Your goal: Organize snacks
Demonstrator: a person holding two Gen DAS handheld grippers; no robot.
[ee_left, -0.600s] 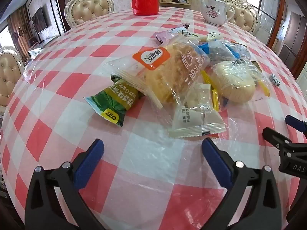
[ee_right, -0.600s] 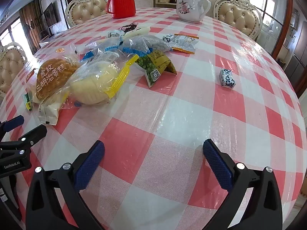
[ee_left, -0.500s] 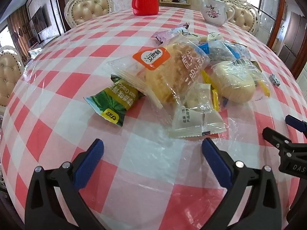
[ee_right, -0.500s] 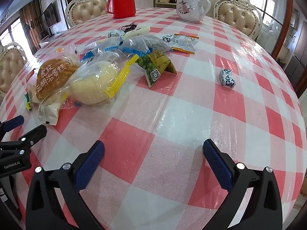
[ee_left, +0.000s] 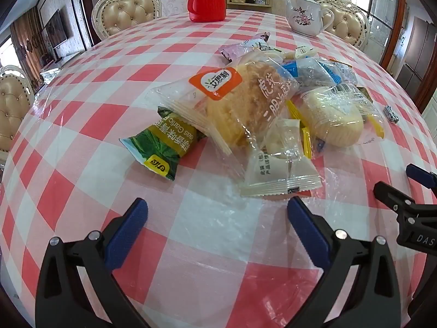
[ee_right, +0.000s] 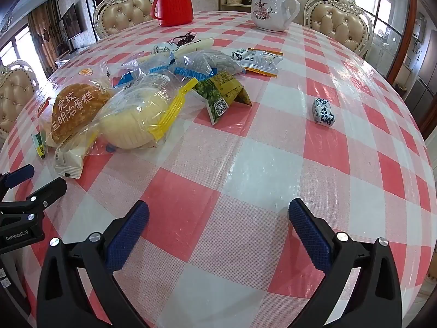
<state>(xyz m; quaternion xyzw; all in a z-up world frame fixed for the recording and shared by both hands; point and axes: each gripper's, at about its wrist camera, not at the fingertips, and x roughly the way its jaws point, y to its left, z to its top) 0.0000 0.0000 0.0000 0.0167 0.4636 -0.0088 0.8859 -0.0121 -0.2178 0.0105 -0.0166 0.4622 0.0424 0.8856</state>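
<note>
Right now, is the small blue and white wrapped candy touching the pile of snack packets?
No, the small blue and white wrapped candy lies alone on the checked tablecloth, with bare cloth between it and the pile of snack packets.

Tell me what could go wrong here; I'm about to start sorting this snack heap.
1. The cake pack lies on the green packet and the small clear packet; pulling either could drag the heap.
2. The wrappers look slippery and crinkly, so a gripper may pinch film only.
3. The blue-white candy sits apart, easy to miss.
</note>
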